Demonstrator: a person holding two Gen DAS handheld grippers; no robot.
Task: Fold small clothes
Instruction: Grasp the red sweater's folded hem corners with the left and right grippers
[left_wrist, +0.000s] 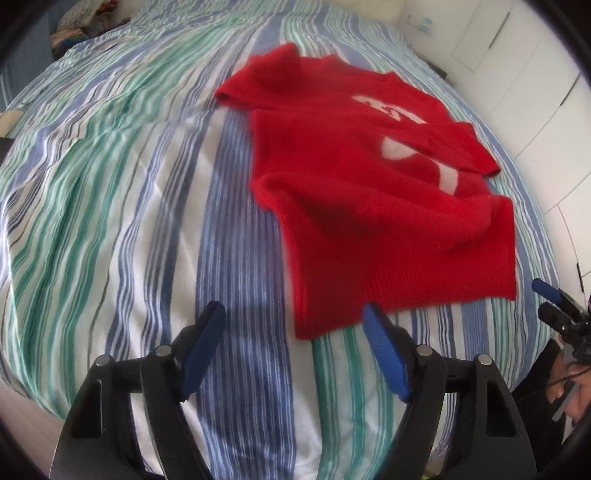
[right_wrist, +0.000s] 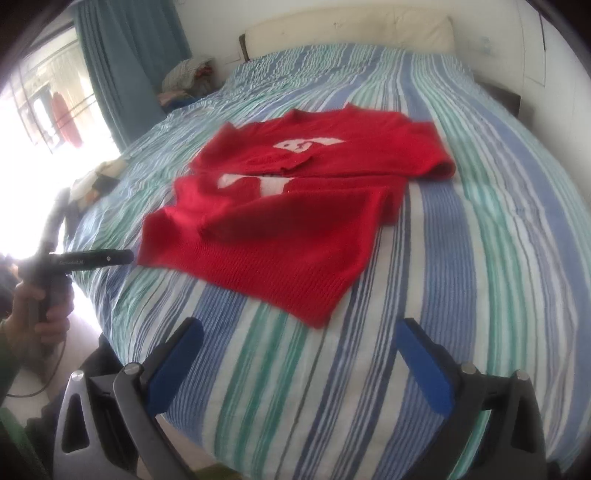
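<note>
A: Fingers on the left gripper stand apart, nothing between them; one sits just at the near hem corner of the sweater. The right gripper is apart and empty too.

B: Where's the sweater?

A: Flat on the bed, sleeves already folded in.

B: Handling?

A: Probably soft, light, floppy knit. I'd pinch the ribbed hem corners.

One red knitted sweater with a white pattern lies on one blue, green and white striped bedspread. One pile of clothes sits at its far left corner.
</note>
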